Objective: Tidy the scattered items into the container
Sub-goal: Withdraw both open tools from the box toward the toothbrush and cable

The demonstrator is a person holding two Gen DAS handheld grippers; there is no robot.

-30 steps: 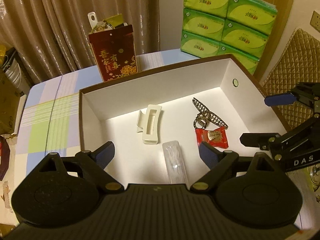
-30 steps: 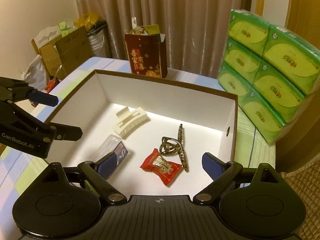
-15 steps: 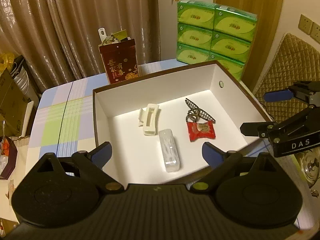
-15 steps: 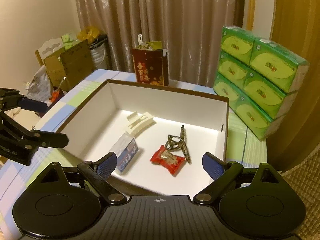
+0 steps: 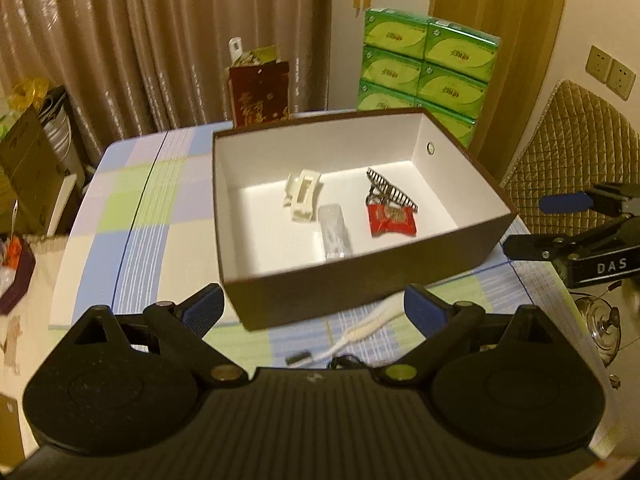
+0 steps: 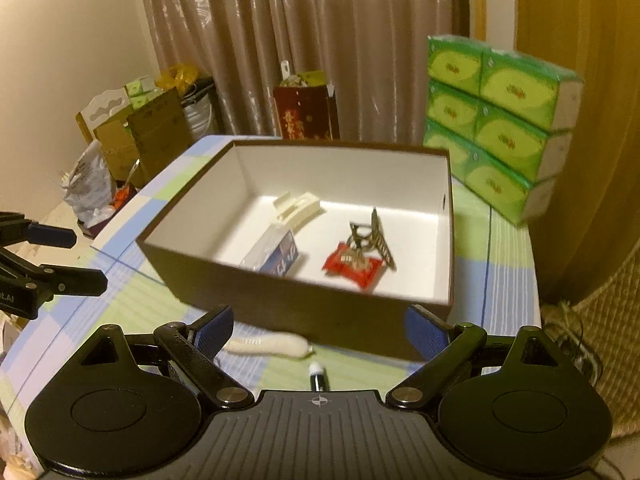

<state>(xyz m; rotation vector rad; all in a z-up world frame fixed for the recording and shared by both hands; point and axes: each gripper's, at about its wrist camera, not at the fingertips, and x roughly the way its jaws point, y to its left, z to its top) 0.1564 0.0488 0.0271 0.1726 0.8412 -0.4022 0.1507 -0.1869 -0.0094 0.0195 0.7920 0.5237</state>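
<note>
The table carries the box, which contains a hair clip, packet and candy. My left gripper and right gripper stand wide, empty. A white cord lies outside.

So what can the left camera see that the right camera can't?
Only the left wrist view shows the wall sockets, the quilted chair back and the right gripper from the side, open and empty.

Only the right wrist view shows the cardboard boxes by the wall, the blue print on the clear packet and the left gripper from the side, open and empty.

Both show the brown box holding the white hair clip, striped hair clip and red candy, with a fuzzy white item lying outside it on the table.
</note>
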